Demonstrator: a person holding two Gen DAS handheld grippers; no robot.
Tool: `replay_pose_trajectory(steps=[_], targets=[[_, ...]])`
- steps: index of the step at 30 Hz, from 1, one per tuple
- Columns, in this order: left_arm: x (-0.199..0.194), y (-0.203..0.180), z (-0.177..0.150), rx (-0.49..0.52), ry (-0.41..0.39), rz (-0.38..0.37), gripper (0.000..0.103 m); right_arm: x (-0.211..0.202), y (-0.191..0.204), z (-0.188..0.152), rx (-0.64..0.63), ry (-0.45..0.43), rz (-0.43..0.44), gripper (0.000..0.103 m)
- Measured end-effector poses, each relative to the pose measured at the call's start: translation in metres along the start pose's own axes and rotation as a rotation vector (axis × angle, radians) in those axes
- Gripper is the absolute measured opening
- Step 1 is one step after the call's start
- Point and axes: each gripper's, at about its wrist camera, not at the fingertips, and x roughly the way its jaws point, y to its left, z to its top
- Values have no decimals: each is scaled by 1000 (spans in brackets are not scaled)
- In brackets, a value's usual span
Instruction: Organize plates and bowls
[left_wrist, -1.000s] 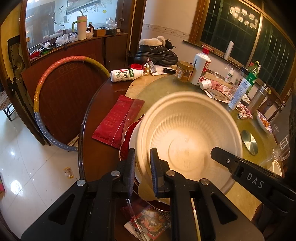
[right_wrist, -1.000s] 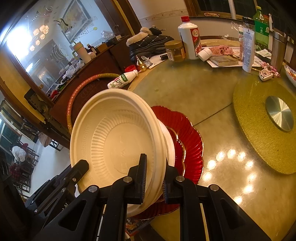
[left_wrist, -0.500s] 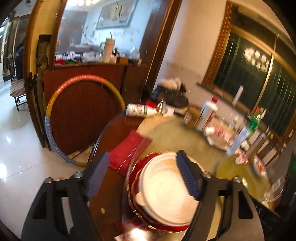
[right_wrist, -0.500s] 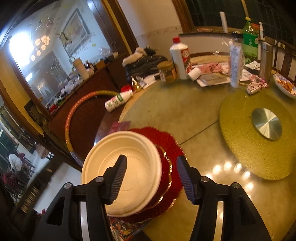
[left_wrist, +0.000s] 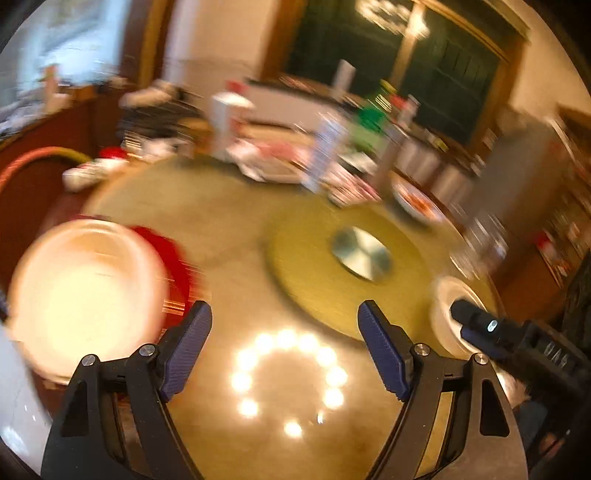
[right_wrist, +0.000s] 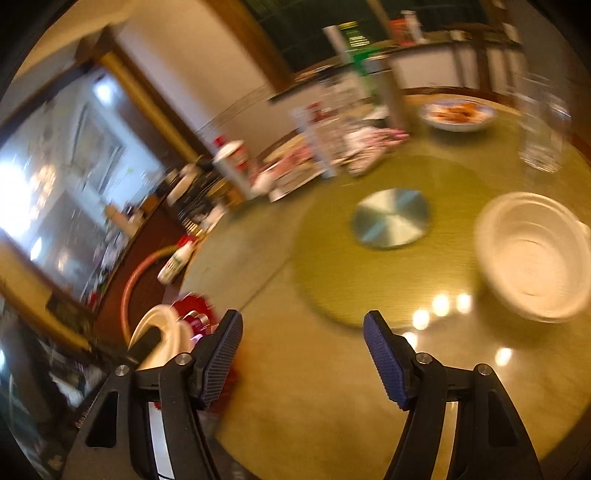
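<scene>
Only right of the right claw (right_wrist: 303, 354), opening empty like the left claw (left_wrist: 284, 347), a white bowl (right_wrist: 535, 254) shows whole.

Cream white bowl (right_wrist: 535, 254) with ribbed rings – red plate (left_wrist: 168, 254) – olive-green turntable (right_wrist: 332, 266), silver hub (right_wrist: 391, 218).

The stack of plates (left_wrist: 85, 291) lies at the left part of the surface (left_wrist: 229, 221), on a scalloped plate (left_wrist: 168, 254). The round mat (left_wrist: 314, 269) lies in the middle, with a metal disc (left_wrist: 362, 253) on it. A bowl (right_wrist: 533, 254) sits right of the mat, near the surface edge. Behind the mat stand bottles (right_wrist: 236, 166) and papers (right_wrist: 295, 173). A dish with food (right_wrist: 458, 114) lies at the far right side.
</scene>
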Motion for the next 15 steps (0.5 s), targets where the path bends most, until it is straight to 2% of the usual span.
replay_pose_trajectory(steps=[2,6,10,15], targets=[[17,-29,-1,17,47,-66,82,-17,-30,5,52,-20,-22,72],[42,-74,-5,32,135,-150,82,-44,-93,14,156,-50,-105,74],[66,-123,-13,109,191,-167,82,-50,-153,17,284,-6,-161,75],[87,-157,-15,156,224,-161,82,-46,-196,22,352,26,-198,75]])
